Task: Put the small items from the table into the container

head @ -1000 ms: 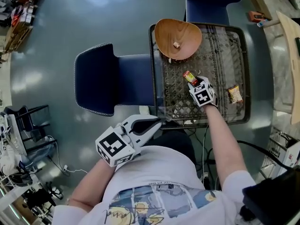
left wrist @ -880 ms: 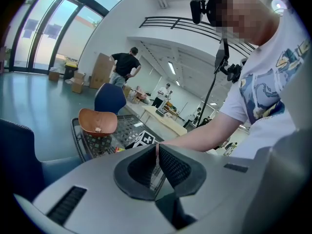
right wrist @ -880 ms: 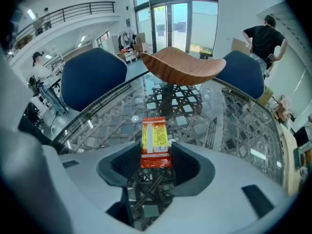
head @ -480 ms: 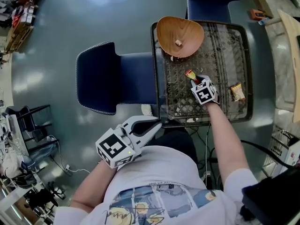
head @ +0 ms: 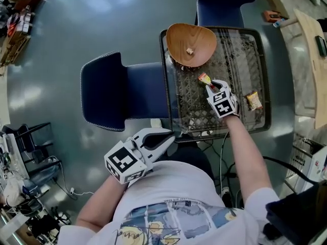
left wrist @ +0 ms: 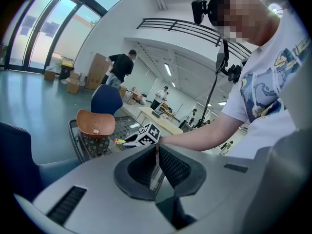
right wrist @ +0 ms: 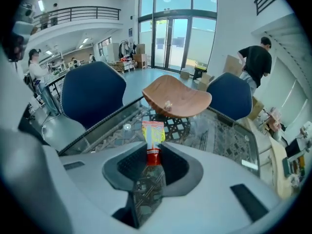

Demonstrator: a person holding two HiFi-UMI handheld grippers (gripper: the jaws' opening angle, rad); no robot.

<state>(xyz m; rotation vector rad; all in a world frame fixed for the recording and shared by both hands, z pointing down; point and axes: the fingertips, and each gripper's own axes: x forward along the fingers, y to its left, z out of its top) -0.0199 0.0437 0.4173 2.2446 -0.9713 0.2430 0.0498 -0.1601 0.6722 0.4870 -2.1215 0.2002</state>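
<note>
**Operator:** Progress so far?

**Guide:** One small pale item [head: 190, 50] lies in the wooden bowl [head: 179, 37], which stands at the far left of the tabletop [head: 240, 50]. You have a red-and-yellow sachet [head: 205, 79] in hand. An orange packet [head: 253, 101] lies untouched on the right side of the tabletop. By that count, one piece is delivered, one is on its way and at least one remains.

**Operator:** And the sachet relative to the gripper?

**Guide:** It stands between the jaws of your right gripper [head: 211, 86], which are closing on its red lower end. The yellow end projects past the tips toward the bowl, which is near, to the far left of the gripper. Your left gripper [head: 171, 136] has its jaws pressed together on nothing. It is close to your body, off the near left corner of the tabletop.
</note>
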